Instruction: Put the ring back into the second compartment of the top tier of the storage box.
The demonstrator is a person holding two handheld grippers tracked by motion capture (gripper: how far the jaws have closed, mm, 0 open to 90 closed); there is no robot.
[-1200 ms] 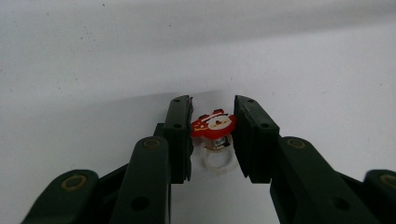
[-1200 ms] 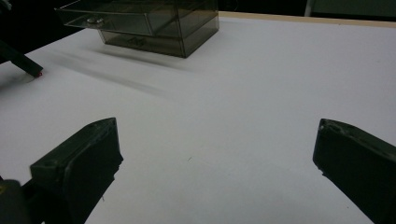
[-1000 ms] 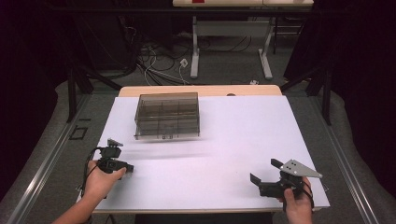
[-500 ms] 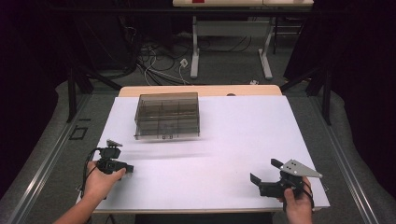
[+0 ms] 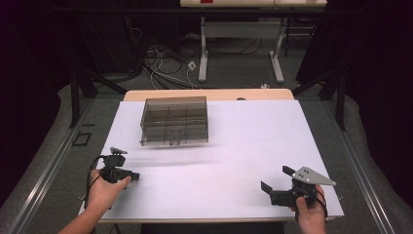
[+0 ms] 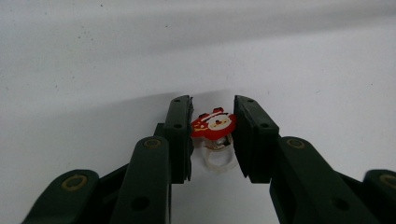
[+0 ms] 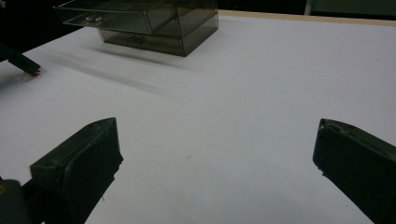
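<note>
In the left gripper view, a small toy ring (image 6: 214,126) with a red and white cartoon charm and a clear band sits between the jaws of my left gripper (image 6: 212,107). The jaws are shut on it just above the white table top. From the high view, the left gripper (image 5: 134,176) is at the table's near left, in the person's hand. My right gripper (image 5: 276,178) rests at the near right, open. Its jaws (image 7: 217,135) stand wide apart with only bare table between them.
A smoky transparent drawer box (image 5: 174,121) stands at the back left of the white table (image 5: 253,141); in the right gripper view the drawer box (image 7: 144,21) is at the far left. Beyond the table are desk legs and cables on the floor.
</note>
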